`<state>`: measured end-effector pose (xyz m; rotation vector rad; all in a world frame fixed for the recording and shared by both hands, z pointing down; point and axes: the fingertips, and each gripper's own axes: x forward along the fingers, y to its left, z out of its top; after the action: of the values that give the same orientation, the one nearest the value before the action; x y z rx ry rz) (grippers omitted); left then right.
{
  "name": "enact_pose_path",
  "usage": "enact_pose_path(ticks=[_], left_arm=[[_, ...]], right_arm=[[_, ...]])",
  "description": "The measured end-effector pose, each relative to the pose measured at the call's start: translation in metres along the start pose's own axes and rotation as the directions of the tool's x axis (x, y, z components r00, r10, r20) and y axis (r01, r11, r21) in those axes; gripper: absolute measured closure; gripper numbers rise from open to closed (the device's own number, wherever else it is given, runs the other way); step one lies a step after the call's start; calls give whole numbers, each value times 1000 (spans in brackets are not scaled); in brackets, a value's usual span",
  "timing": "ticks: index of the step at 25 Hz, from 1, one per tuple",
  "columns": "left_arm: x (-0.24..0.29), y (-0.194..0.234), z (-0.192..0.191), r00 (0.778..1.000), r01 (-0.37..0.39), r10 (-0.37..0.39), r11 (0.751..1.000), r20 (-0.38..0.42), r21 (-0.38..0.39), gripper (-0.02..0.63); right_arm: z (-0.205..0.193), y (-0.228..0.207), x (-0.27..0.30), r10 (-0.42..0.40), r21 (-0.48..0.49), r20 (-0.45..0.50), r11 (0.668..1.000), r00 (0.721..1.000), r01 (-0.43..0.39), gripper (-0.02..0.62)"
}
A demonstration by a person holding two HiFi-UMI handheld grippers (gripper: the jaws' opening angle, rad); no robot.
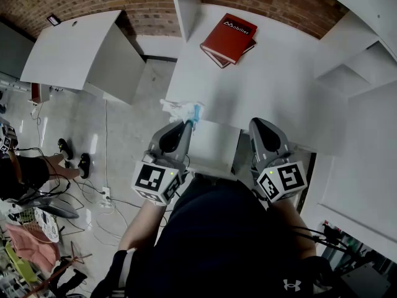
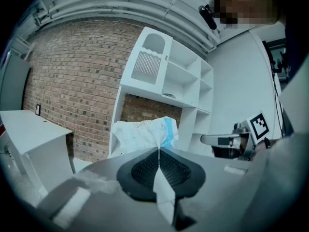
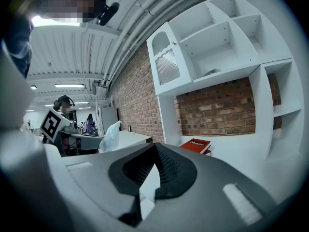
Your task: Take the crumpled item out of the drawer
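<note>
At the tip of your left claw (image 1: 187,125), the crumpled white-and-blue item (image 1: 181,110) was pinched between closed jaws, sticking out ahead of them. Your right claw (image 1: 256,123) hung beside it, jaws together on nothing. Between both claws sat the drawer (image 1: 214,144). Far ahead, a red book (image 1: 228,38) lay on the worktop (image 1: 279,85).

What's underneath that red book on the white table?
A second, darker book peeks out beneath the red book; only its edges show, its cover is hidden.
</note>
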<state>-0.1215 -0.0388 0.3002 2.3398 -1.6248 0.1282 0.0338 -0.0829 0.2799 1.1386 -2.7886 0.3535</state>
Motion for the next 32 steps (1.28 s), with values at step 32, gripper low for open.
enact_pose_path(ticks=[32], left_arm=[[-4, 3, -6, 1000, 3, -3, 1000, -10, 1, 600]], right_arm=[[-4, 5, -1, 0, 12, -3, 1000, 1000, 0, 594]])
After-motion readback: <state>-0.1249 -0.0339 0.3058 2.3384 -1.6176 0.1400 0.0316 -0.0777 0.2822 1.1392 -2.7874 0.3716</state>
